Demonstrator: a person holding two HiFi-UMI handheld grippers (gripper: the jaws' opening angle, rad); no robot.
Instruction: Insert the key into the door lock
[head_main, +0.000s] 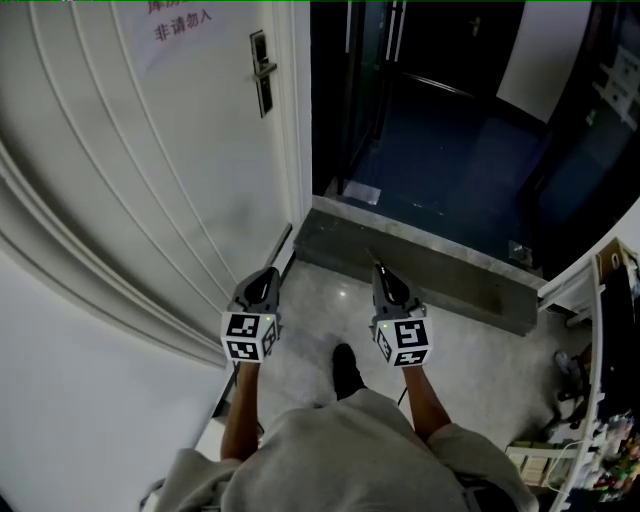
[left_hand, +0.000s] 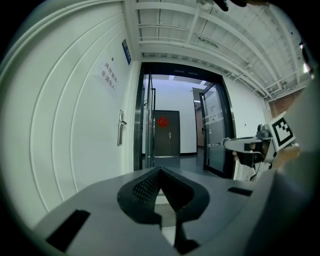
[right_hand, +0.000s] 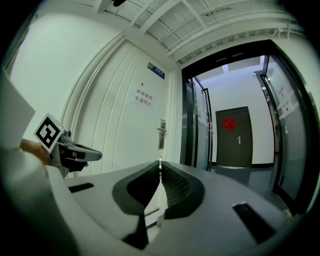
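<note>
The right gripper has its jaws pinched together on a thin metal key, whose tip shows just past the jaw tips. To its left, the left gripper has its jaws closed against each other with nothing between them. Both are held out roughly level over the pale floor, well apart from the door lock, which sits far off on the right edge of the white door, just left of the dark open doorway.
</note>
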